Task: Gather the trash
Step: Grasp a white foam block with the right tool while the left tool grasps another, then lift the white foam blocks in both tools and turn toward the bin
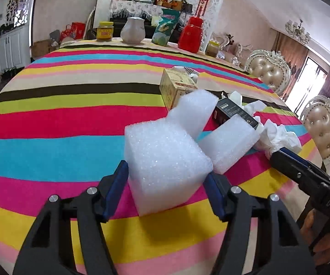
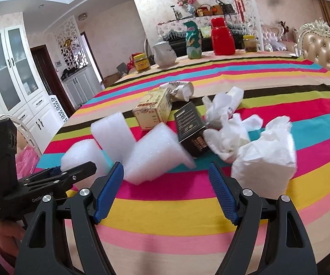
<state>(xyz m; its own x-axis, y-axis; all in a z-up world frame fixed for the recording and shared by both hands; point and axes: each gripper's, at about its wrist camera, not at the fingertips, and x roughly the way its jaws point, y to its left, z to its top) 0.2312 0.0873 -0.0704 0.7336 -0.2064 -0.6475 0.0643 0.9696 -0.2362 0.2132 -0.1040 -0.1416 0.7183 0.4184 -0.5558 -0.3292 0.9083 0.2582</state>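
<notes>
**Left jaws around a foam block near the table's near edge**

Your left gripper (image 1: 167, 190) has a white foam block (image 1: 165, 160) between its blue ribbed pads: the block sits on the striped tablecloth (image 1: 61, 123) toward the near edge of the table, and both pads lie right against its sides, pinching it. The foam is coarse and sparkly, cut into a chunky cuboid.

Just behind it, a second foam block (image 1: 193, 112) leans upright, and a third foam block (image 1: 230, 146) lies flat, touching the first at its corner. A black carton (image 1: 235, 112) with small print too fine to read rests on that third piece. Beyond it stands a tan cardboard box (image 1: 176, 87); its red label is not legible.

Your right gripper (image 2: 166, 194) hangs spread wide over the cloth with nothing between its pads. Just beside its right pad sits crumpled white paper (image 2: 265, 155), with more crumpled tissue (image 2: 226, 142) behind. In the right wrist view your left tool shows printed letters beginning "Cen", the rest hidden.

At the far edge stand a red flask (image 1: 191, 34), a white ceramic jug (image 1: 132, 30), a yellow-lidded jar (image 1: 105, 31) and a green pouch (image 1: 166, 28).
</notes>
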